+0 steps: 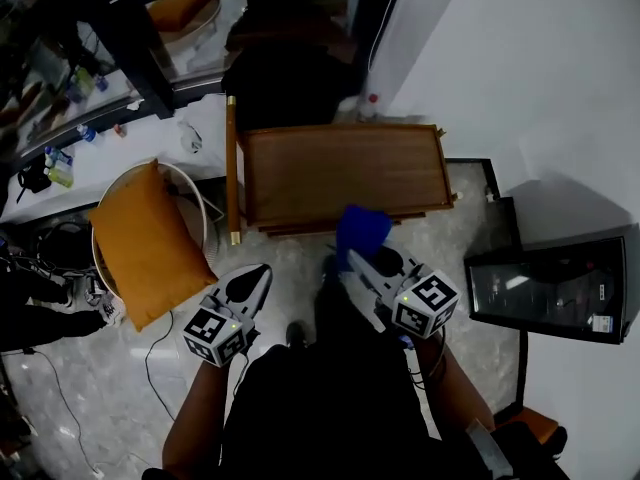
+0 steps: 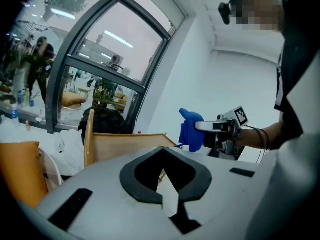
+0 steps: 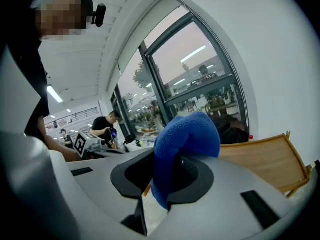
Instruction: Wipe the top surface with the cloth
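Observation:
A wooden table top (image 1: 340,173) with raised edges stands in front of me; it also shows as a tan surface (image 2: 130,141) in the left gripper view and at the right (image 3: 265,161) in the right gripper view. My right gripper (image 1: 358,260) is shut on a blue cloth (image 1: 362,230), held just off the table's near edge, above the floor. The cloth (image 3: 185,139) bulges out between the jaws. My left gripper (image 1: 258,276) hangs lower left of the table, shut with nothing in it (image 2: 163,156).
An orange cushion (image 1: 145,238) lies on a white round chair to the left. A black glass-fronted cabinet (image 1: 555,288) stands at the right by the white wall. A dark bag (image 1: 290,83) sits behind the table. Cables run across the floor (image 1: 70,408).

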`<act>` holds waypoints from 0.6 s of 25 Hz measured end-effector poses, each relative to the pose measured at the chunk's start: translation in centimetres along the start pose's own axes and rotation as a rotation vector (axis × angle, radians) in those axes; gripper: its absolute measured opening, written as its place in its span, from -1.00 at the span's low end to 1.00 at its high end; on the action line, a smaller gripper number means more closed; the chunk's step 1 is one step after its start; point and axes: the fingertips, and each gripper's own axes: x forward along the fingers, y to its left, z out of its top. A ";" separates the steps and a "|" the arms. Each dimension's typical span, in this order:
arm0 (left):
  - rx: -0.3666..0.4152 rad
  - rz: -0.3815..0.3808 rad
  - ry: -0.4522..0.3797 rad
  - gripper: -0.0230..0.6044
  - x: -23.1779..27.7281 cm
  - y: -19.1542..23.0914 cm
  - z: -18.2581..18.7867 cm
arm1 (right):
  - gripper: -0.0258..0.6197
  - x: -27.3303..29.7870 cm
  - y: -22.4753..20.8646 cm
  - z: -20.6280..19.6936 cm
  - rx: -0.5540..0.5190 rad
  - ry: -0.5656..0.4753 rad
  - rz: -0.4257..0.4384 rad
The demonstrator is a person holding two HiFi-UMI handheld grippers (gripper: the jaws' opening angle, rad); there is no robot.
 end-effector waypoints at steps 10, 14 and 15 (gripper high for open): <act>-0.022 0.115 0.017 -0.91 7.8 4.0 6.6 | -0.67 4.8 -8.3 5.0 -0.002 0.056 0.166; 0.015 0.181 0.042 -0.91 10.0 5.4 8.3 | -0.67 6.7 -10.9 6.5 0.006 0.066 0.222; 0.025 0.194 0.047 -0.91 10.3 5.7 8.7 | -0.67 7.2 -11.3 6.8 0.013 0.064 0.234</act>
